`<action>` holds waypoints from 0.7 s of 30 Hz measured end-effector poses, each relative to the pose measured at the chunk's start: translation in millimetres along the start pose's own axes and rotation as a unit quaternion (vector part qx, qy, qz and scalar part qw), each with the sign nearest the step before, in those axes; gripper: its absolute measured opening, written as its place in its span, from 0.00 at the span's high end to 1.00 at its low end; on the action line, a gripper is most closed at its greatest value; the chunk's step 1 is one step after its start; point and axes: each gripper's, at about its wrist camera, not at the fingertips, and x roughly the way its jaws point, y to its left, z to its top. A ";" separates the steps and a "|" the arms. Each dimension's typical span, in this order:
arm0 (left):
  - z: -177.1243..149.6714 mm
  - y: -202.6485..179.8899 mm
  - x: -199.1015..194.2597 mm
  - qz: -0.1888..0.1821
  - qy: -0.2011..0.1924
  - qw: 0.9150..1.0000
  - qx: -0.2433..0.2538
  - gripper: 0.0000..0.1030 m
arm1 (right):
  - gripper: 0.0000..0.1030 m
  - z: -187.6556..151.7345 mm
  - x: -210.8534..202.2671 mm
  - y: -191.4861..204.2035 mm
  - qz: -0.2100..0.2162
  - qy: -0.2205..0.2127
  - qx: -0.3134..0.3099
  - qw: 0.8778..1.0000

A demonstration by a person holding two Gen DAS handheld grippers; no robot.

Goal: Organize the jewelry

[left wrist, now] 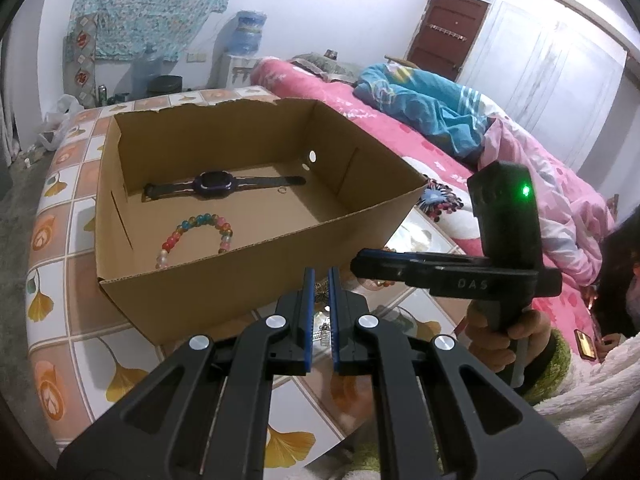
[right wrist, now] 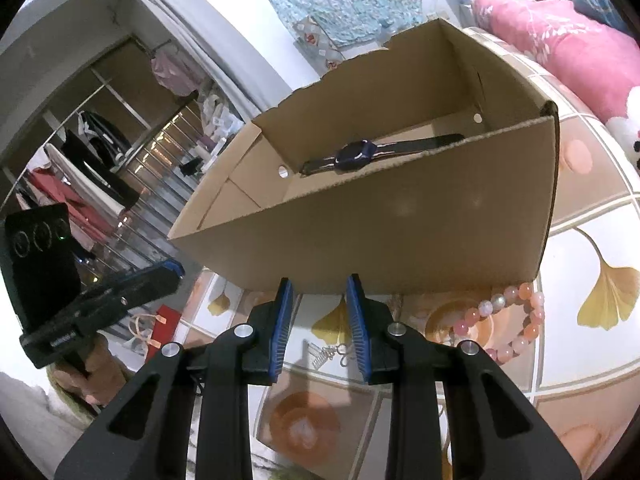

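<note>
An open cardboard box [left wrist: 224, 276] stands on the tiled table [left wrist: 80, 280]. Inside lie a dark wristwatch [left wrist: 218, 186], a small ring [left wrist: 282, 189] and a multicoloured bead bracelet [left wrist: 196, 236]. My left gripper [left wrist: 321, 280] hovers in front of the box's near wall, its jaws narrowly parted over a small silver earring [left wrist: 326, 330] on the table. My right gripper [right wrist: 320, 292] is open in front of the box [right wrist: 380, 232], above the same silver earring [right wrist: 326, 354]. A pink bead bracelet [right wrist: 508, 320] lies on the table to its right. The right gripper also shows in the left wrist view [left wrist: 400, 270].
A bed with pink bedding [left wrist: 540, 184] and a blue blanket [left wrist: 424, 104] runs along the table's right side. A dark beaded ornament [left wrist: 438, 200] lies beside the box. A person sits at the right edge [left wrist: 618, 280]. Clothes hang on a rack [right wrist: 92, 168] at the left.
</note>
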 end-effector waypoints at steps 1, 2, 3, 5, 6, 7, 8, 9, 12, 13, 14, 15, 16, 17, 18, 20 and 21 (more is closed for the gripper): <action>-0.3 0.4 0.8 0.002 0.001 1.000 0.001 0.94 | 0.73 0.5 0.3 -0.3 0.001 0.000 0.000 1.000; -0.3 1.1 1.1 0.004 0.002 1.000 0.000 0.94 | 0.73 2.0 1.0 -0.7 0.004 0.000 0.001 1.000; -0.5 2.3 2.3 0.006 0.003 1.000 -0.001 0.94 | 0.73 2.3 1.7 -0.6 0.006 0.000 0.001 1.000; -0.6 5.1 3.3 0.010 0.004 1.000 -0.004 0.94 | 0.73 4.9 3.6 -1.4 0.009 0.000 0.002 1.000; -0.2 5.6 3.8 0.011 0.004 1.000 -0.004 0.94 | 0.73 6.2 5.2 -0.9 0.011 0.000 0.003 1.000; 0.0 6.9 4.9 0.013 0.005 1.000 -0.005 0.94 | 0.73 7.3 6.5 -1.0 0.013 0.001 0.003 1.000; 0.6 8.2 6.4 0.015 0.005 1.000 -0.006 0.94 | 0.73 8.2 7.9 -0.7 0.016 0.002 0.004 1.000; 0.7 10.1 7.7 0.017 0.007 1.000 -0.007 0.94 | 0.73 9.2 9.8 -0.7 0.018 0.004 0.005 1.000; -0.1 14.1 10.7 0.021 0.009 1.000 -0.012 0.94 | 0.73 11.1 14.4 0.8 0.022 0.006 0.005 1.000; -0.2 15.1 11.4 0.023 0.009 1.000 -0.013 0.94 | 0.73 12.4 16.0 0.7 0.024 0.006 0.008 1.000; -0.3 15.9 11.8 0.024 0.009 1.000 -0.014 0.94 | 0.73 11.7 15.6 1.2 0.025 0.005 0.009 1.000; -0.7 16.1 12.4 0.025 0.009 1.000 -0.015 0.94 | 0.73 13.0 16.7 1.4 0.026 0.004 0.009 1.000; -0.7 16.6 12.9 0.025 0.009 1.000 -0.016 0.94 | 0.73 14.6 17.9 1.5 0.028 0.002 0.010 1.000; -0.6 16.8 13.2 0.026 0.008 0.999 -0.016 0.94 | 0.73 16.8 19.5 1.0 0.031 0.001 0.013 0.999; -0.7 16.4 13.8 0.026 0.008 0.999 -0.017 0.94 | 0.73 18.1 20.9 0.8 0.033 -0.001 0.014 0.999; -2.3 15.4 13.8 0.028 0.007 0.999 -0.018 0.94 | 0.73 19.7 23.2 0.5 0.034 -0.004 0.013 0.999; -2.8 14.4 14.2 0.029 0.007 0.999 -0.018 0.94 | 0.73 19.9 23.3 0.2 0.033 -0.004 0.012 0.999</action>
